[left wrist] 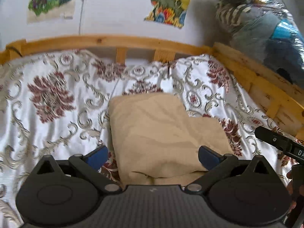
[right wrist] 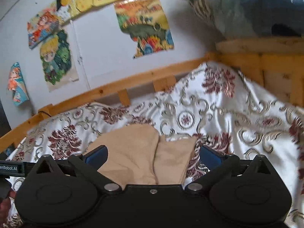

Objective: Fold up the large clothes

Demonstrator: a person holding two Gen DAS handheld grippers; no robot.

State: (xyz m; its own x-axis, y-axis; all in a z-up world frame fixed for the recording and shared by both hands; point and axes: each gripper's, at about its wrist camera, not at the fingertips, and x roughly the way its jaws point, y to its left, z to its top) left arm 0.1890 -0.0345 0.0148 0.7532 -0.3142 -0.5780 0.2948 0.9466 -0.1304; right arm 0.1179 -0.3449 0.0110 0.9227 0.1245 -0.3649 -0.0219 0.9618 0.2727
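While both of my grippers hang above the bed (left wrist: 47,129), I see the tan garment (left wrist: 163,133) lying folded into a compact block on the floral bedspread (left wrist: 209,87), near the middle of the mattress and well clear of the wooden bed rail (left wrist: 106,41). On the left gripper (left wrist: 153,156) the fingers stand wide apart with nothing between the blue pads (left wrist: 98,154); the cloth only shows beneath them. The right gripper (right wrist: 153,156) is the same, fingers spread and empty, with the garment's two layered flaps below it in its own view.

I judge the fabric soft and light, limp enough to sag and unfold if I lift it by one layer. It looks matte, so slipping should be a small worry; dragging the loose bedspread along is the bigger one. If another fold is needed, I would pinch the two near corners through all layers, one with each gripper, and carry them over together.
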